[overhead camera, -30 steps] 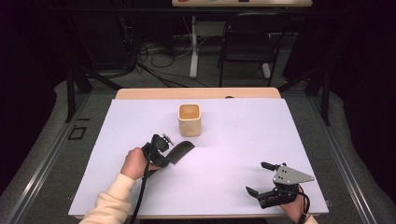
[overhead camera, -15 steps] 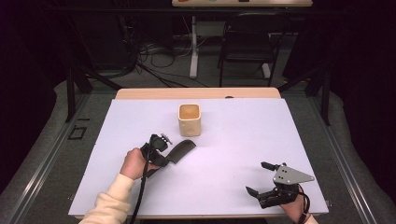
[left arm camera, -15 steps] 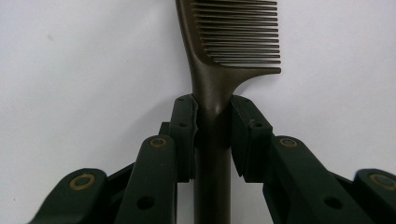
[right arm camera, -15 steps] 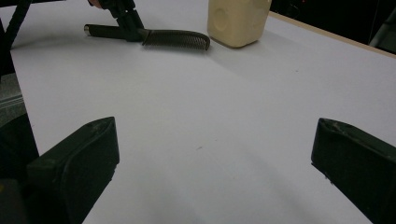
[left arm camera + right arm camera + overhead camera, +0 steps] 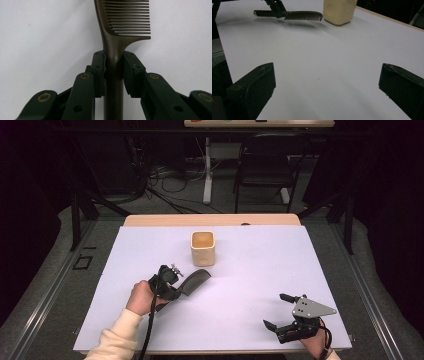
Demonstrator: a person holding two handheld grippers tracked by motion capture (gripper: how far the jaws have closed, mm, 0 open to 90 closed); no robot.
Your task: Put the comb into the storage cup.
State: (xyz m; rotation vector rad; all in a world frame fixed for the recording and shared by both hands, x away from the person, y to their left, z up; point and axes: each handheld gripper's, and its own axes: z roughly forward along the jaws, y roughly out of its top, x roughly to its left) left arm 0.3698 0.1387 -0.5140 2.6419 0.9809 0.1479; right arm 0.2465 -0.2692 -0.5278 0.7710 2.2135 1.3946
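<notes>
- Dark brown plastic made up the comb (image 5: 117,37), a thin one-piece thing with a round handle and a row of fine teeth; I judged it light and fairly stiff along the spine, with teeth that would flex or snap if squeezed.
- Its surface looked smooth and a little glossy, so I judged it prone to slipping or swivelling in a narrow pinch.
- The left tool (image 5: 113,72) had its jaws closed on the handle just below where the teeth begin, one pad on each side; that seemed the sound place to take it, on the solid neck and clear of the teeth.
- In the high view the comb (image 5: 194,281) was held off the white counter (image 5: 260,270) left of its middle, toothed end pointing toward the far edge and the cup.
- A cream, square-mouthed cup (image 5: 203,248) stood upright near the far edge, close beyond the comb's tip but apart from it.
- From the right gripper view the comb (image 5: 294,15) hung level above the counter, with the cup (image 5: 339,11) just past its tip.
- The right tool (image 5: 283,316) rested near the counter's near right corner, jaws spread wide and holding nothing.
- With most of the length overhanging the grip, I judged that any knock on the cup's rim could twist it.
</notes>
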